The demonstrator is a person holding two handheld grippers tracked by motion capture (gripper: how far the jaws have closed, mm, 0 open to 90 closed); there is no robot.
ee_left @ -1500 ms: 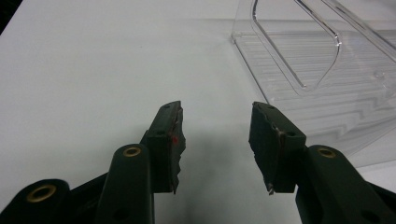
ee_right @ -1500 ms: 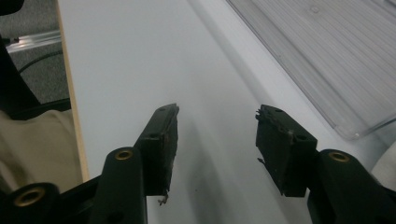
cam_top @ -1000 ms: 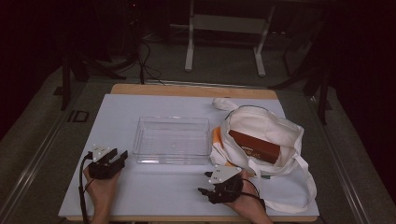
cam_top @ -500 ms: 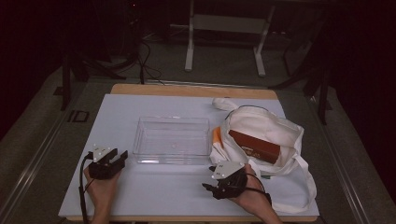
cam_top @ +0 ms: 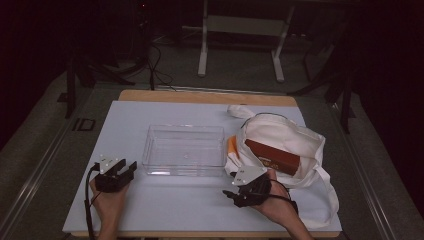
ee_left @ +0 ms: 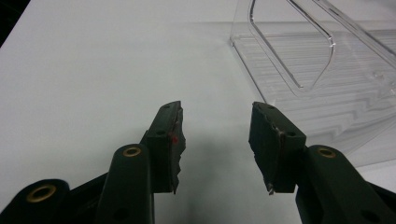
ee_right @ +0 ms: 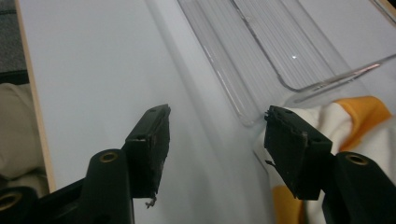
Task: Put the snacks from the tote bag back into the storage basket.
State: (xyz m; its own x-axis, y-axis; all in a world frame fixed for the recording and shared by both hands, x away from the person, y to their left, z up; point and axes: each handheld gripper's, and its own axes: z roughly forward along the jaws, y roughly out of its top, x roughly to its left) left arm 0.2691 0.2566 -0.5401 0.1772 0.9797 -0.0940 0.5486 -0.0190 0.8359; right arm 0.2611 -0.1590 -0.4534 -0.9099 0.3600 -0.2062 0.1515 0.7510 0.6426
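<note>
A clear plastic tray (cam_top: 184,150) stands empty in the middle of the white table cover. To its right lies a white tote bag (cam_top: 287,137) with orange patches, and a brown box (cam_top: 272,156) lies in its open mouth. My left gripper (cam_top: 129,169) rests near the tray's front left corner, open, with nothing between its fingers (ee_left: 169,135). My right gripper (cam_top: 232,194) hovers just in front of the bag, by the tray's front right corner. Its jaws have just been opening and nothing is between them. In the right gripper view the tray (ee_right: 280,46) and the bag's cloth (ee_right: 359,116) lie ahead of the right gripper (ee_right: 215,140).
The white cover (cam_top: 165,205) spreads over a wooden table whose far edge (cam_top: 205,96) shows. The bag's long strap (cam_top: 330,195) loops towards the front right corner. Beyond the table are a dark floor, cables and a metal stand (cam_top: 240,30).
My right hand has lifted a little and shifted slightly towards the bag and the tray's corner. The left hand, the tray and the bag have stayed put.
</note>
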